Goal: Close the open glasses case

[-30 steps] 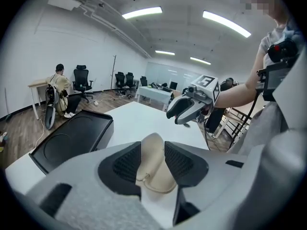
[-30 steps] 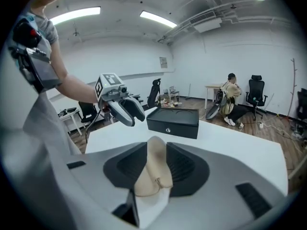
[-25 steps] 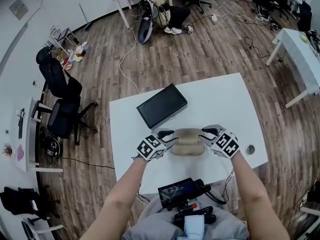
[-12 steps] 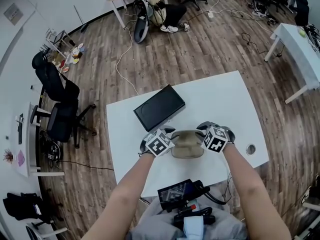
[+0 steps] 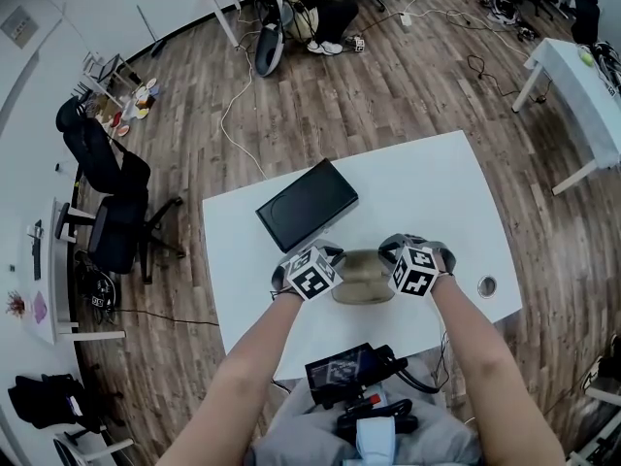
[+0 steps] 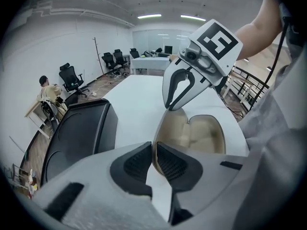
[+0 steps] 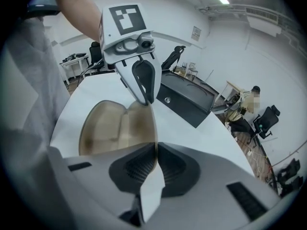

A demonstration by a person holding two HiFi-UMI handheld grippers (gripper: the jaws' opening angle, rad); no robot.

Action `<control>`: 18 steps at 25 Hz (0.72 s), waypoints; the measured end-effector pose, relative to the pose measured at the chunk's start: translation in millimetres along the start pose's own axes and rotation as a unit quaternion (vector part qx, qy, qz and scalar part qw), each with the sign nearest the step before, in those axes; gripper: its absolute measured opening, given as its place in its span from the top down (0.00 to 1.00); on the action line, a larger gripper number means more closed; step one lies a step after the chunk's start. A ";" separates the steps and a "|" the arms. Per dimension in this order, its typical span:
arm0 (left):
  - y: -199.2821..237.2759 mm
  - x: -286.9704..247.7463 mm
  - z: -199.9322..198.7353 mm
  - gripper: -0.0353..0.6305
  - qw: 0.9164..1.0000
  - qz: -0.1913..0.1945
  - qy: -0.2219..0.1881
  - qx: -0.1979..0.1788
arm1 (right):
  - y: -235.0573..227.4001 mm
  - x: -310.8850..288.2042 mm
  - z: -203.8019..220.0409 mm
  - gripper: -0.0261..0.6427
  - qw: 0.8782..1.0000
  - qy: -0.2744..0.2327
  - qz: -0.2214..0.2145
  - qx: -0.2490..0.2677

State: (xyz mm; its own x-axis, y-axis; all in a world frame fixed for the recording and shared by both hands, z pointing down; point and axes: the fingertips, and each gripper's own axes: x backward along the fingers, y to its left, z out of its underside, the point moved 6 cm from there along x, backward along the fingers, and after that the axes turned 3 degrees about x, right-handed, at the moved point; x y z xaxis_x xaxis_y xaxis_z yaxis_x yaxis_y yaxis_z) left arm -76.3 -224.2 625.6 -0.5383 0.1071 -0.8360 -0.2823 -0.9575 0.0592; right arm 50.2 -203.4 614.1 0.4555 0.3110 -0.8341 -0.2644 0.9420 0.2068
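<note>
An open beige glasses case (image 5: 363,276) lies on the white table (image 5: 437,197), its soft inside facing up (image 6: 204,133) (image 7: 108,126). My left gripper (image 5: 333,257) is at the case's left end and my right gripper (image 5: 389,251) at its right end. In the left gripper view the jaws (image 6: 154,153) are closing on the thin raised rim of the lid, which sits between the pads. The right gripper view shows the same at the other end (image 7: 156,163): its jaws are closing with the rim pinched between the pads. Each gripper sees the other across the case.
A flat black box (image 5: 307,205) lies on the table just behind and left of the case. A round cable hole (image 5: 486,286) is near the table's right front corner. A black device (image 5: 351,371) hangs at the person's waist. Office chairs and cables stand on the wood floor around.
Both grippers have come down onto the ends of the case and rolled at the wrist. Their jaws, wide apart before, have closed onto the lid's rim.
</note>
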 end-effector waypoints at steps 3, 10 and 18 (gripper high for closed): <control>-5.5 3.2 0.1 0.88 1.000 -0.005 0.000 -0.018 | 6.5 3.9 -0.6 0.90 1.000 0.001 0.014 0.019; -24.0 21.5 -0.3 0.88 0.997 -0.028 -0.032 -0.057 | 20.9 22.3 -6.1 0.90 0.996 -0.024 0.072 0.043; -54.7 37.3 8.6 0.88 0.989 -0.068 -0.062 -0.114 | 52.0 38.1 -11.3 0.90 0.986 -0.030 0.146 0.081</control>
State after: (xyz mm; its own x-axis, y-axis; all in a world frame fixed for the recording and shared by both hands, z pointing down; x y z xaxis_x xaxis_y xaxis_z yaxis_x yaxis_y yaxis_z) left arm -87.7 -165.5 595.9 -0.6049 0.2572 -0.7536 -0.1797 -0.9661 -0.1855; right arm 44.2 -144.0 587.3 0.4303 0.5737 -0.6970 -0.2545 0.8179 0.5161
